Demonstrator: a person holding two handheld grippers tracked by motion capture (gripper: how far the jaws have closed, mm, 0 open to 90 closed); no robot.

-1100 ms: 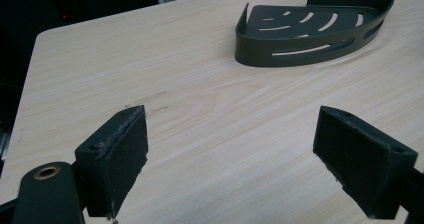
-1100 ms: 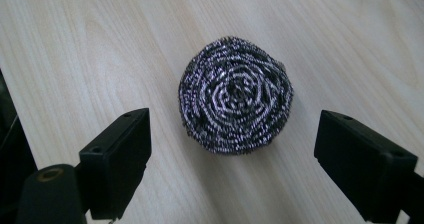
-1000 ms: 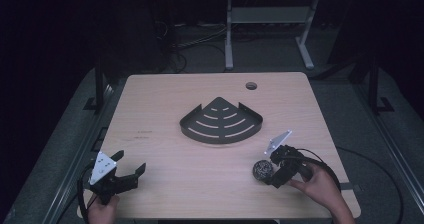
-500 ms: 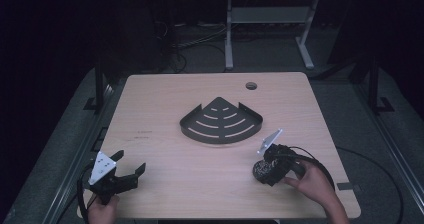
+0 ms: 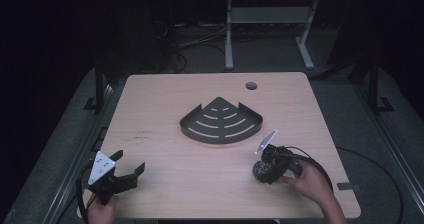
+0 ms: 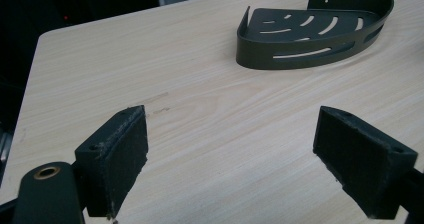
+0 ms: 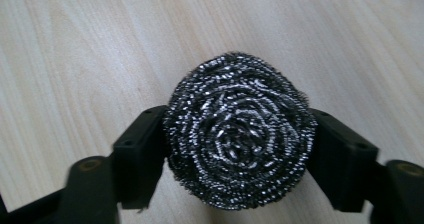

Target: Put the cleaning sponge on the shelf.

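Right gripper (image 7: 235,149) has its fingers clamped on the steel wool scourer (image 7: 240,134), left gripper (image 6: 235,164) gaping empty, so I'd squeeze gently and lift straight off the counter (image 5: 165,109).

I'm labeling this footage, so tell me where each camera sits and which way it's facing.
High view: above the person's side, facing forward and down on the table; both hands, left gripper, right gripper.
Left gripper view: rides the left gripper, jaws apart, facing the corner shelf.
Right gripper view: faces down, jaws around the steel scourer.
Shared: high and left views show the shelf.
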